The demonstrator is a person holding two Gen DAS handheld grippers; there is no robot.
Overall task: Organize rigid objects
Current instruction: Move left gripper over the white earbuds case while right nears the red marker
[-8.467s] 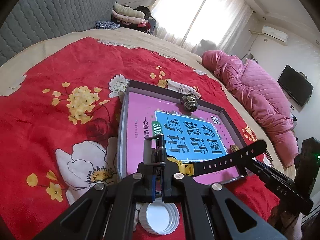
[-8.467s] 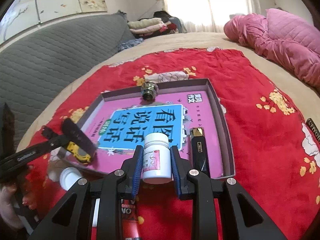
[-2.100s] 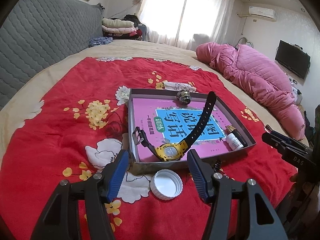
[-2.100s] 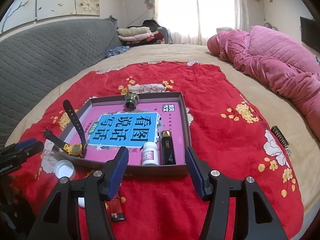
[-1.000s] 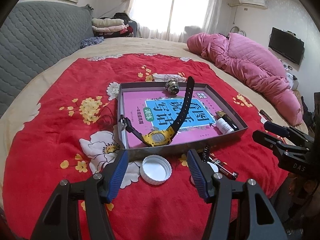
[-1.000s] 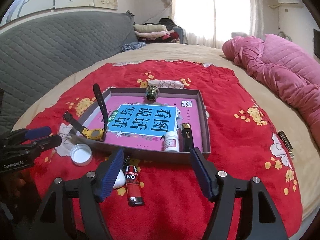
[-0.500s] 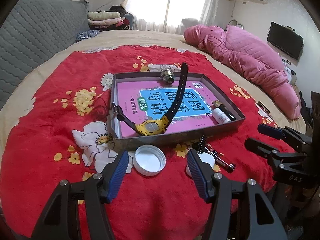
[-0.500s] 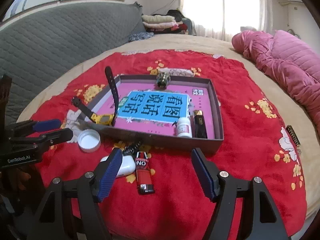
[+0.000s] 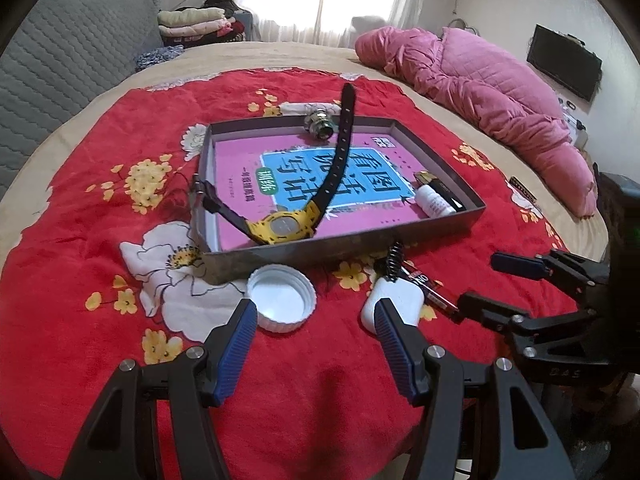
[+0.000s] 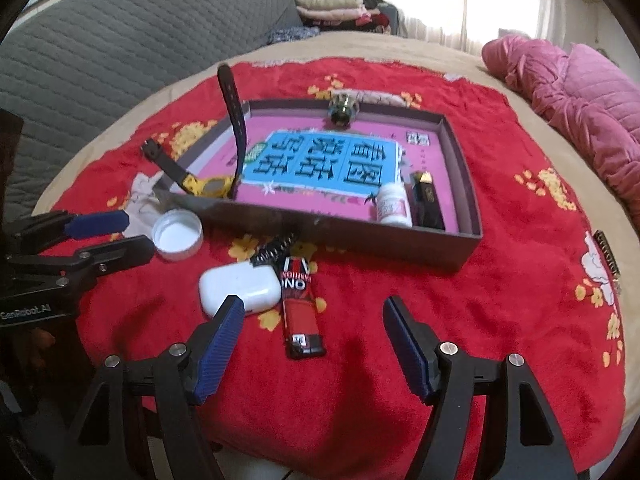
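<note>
A: Nearest first, what are the grippers doing?

B: The left gripper (image 9: 312, 316) hangs over the red floral blanket (image 9: 80, 280) with its blue pads spread wide and nothing between them. Earlier it was clamped on the watch strap over the box. The right gripper (image 10: 314, 316) is spread too and empty; earlier it pinched the small white bottle.

A: What lies just ahead of them?

B: On the blanket, in front of the box wall: a white cap (image 9: 281, 298) lying open side up, a white earbud case (image 10: 240, 287), a red lighter (image 10: 300, 308) touching the case's side, and a small black spring (image 10: 274, 249) just behind them. A second ago these sat farther up the right view; the gripper has dropped closer to them.

A: And the box?

B: The grey shallow box (image 9: 440, 226) holds a pink and blue book (image 9: 320, 176). The yellow watch (image 9: 284, 226) now rests in its near left corner, one strap sticking up, the other over the rim. The white bottle (image 10: 394, 204) lies on its side in the near right corner, touching a black lighter (image 10: 428, 196). A metal lock cylinder (image 9: 319, 124) sits against the far wall.

A: Beyond that?

B: A pink quilt (image 9: 480, 88) and folded clothes (image 9: 196, 24) by the window.
</note>
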